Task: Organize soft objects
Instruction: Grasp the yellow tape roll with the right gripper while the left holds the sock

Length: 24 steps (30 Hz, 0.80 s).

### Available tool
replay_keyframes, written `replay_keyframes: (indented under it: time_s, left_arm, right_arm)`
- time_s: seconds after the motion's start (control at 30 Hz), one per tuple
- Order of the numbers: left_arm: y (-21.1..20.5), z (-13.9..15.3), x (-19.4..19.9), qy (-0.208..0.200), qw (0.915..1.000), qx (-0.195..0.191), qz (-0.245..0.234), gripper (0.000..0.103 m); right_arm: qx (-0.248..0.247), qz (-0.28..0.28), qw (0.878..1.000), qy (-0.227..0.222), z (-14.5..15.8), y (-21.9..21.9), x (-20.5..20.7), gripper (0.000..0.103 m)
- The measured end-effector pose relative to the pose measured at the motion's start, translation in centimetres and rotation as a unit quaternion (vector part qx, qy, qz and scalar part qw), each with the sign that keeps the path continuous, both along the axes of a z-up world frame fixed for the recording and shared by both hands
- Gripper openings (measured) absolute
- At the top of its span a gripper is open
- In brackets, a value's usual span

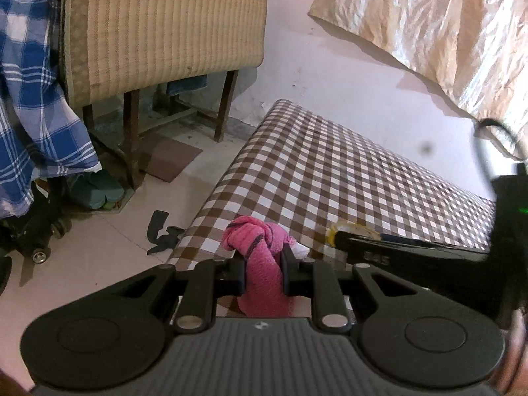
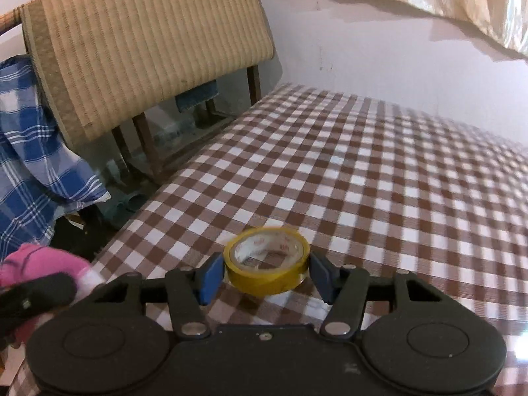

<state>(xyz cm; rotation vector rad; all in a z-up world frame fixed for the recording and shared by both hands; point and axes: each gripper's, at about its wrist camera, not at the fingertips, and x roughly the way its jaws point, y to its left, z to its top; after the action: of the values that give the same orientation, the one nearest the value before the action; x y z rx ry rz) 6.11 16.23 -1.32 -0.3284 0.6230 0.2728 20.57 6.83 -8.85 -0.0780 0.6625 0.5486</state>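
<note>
Gripping a bunched pink cloth between its black fingers, the left gripper hovers at the near edge of a table covered in a brown-and-white checked cloth, the fabric squeezed tight and spilling out above and below the pads. Just to its right, the right gripper straddles a roll of yellow tape that sits flat on the same checked cover; its blue pads stand against the roll's two sides, though whether they actually press on it cannot be told from the right wrist view. In that view the pink cloth shows at the far left edge, beside the table's corner. Beyond the table stands a wooden chair draped with a striped beige mat, and a blue-and-white plaid cloth hangs at its left. A dark scrap lies on the pale tiled floor by the table's edge, and a shiny cream curtain hangs on the wall.
</note>
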Motion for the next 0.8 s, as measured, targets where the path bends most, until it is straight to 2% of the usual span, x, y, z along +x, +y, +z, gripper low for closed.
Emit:
replay_keyframes:
  time_s: [0.17,0.3,0.47,0.53,0.8]
  left_arm:
    - [-1.1,0.6,-0.5,-0.003,0.9999,-0.001,-0.011,0.022]
    - [-2.4,0.9,-1.5,-0.003,0.9998,0.002,-0.019,0.022]
    - [-3.4,0.7,-2.9,0.004,0.9997,-0.001,-0.024,0.022]
    - [-3.6,0.5,-3.3,0.008,0.9997,-0.003,-0.023,0.022]
    - [-3.9,0.5,-3.8,0.011,0.9997,-0.003,-0.024,0.022]
  right_arm:
    - [0.008,0.007,1.000,-0.015,2.3,-2.7,-2.8,0.067]
    - [0.010,0.015,1.000,-0.012,2.7,-5.0,-5.5,0.067]
    - [-0.008,0.022,1.000,0.009,0.5,-7.8,-9.6,0.067]
    - [-0.003,0.023,1.000,0.002,-0.1,-8.5,-10.7,0.068]
    - [-0.032,0.029,0.999,0.018,-1.7,-7.9,-11.0,0.077]
